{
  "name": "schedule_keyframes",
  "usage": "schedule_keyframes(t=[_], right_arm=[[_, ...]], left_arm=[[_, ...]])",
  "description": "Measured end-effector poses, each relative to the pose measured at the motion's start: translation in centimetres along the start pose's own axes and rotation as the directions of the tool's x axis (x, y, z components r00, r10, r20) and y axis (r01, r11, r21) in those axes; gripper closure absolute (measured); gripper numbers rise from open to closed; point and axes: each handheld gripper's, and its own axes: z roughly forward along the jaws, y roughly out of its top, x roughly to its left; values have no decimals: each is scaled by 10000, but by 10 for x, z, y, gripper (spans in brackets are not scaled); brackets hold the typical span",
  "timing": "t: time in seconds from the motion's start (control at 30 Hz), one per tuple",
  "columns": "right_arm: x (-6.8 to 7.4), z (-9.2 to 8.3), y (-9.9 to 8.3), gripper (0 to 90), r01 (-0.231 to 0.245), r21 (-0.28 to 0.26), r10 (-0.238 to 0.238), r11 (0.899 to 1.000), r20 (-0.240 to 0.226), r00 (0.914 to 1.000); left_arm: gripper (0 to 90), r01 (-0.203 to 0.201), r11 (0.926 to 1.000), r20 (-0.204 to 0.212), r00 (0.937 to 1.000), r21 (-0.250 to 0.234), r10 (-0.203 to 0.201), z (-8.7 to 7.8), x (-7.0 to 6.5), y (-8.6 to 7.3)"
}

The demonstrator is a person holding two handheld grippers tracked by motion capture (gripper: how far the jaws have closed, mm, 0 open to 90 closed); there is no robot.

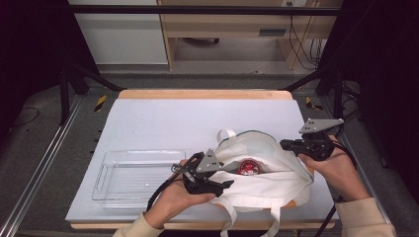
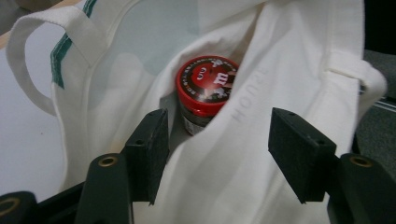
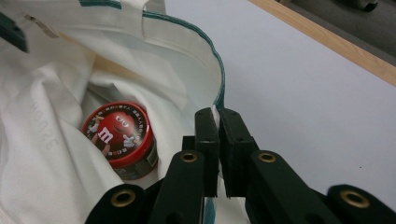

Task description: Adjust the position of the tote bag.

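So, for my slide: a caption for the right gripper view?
Right claw pinching the bag rim, red-lidded jar inside.

One white tote bag (image 1: 267, 168), one red-lidded tub (image 1: 248, 167) inside, seemingly one clear tray (image 1: 138, 177)

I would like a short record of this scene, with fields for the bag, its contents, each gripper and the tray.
bag: white tote bag lying on the table, mouth open
contents: red-lidded jar inside the bag
right gripper: shut on the bag's green-trimmed rim
left gripper: jaws apart at the bag's mouth, pressing on nothing
tray: clear plastic tray left of the bag, nothing in it
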Motion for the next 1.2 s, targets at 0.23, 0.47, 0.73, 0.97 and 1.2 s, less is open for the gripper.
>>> schedule_keyframes(t=[0.23,0.47,0.73,0.97,1.2], right_arm=[[1,-2,-1,872,7,-100,-7,9999,-83,10000],[2,-3,-2,871,-18,-195,16,9998,-121,9999],[6,-3,-2,872,-11,-245,6,9997,-229,9997],[5,-3,-2,872,-51,-279,44,9996,-240,9997],[5,-3,-4,872,-96,-342,87,9994,-246,9997]], left_arm=[[342,-120,9994,181,9998,339,114,16,3,7],[321,-339,9969,349,9989,715,315,26,1,5],[320,-508,9924,522,9976,1125,452,33,-4,4],[407,-530,9897,604,9971,1330,453,37,-6,3],[534,-511,9882,549,9975,1445,435,37,-11,0]])
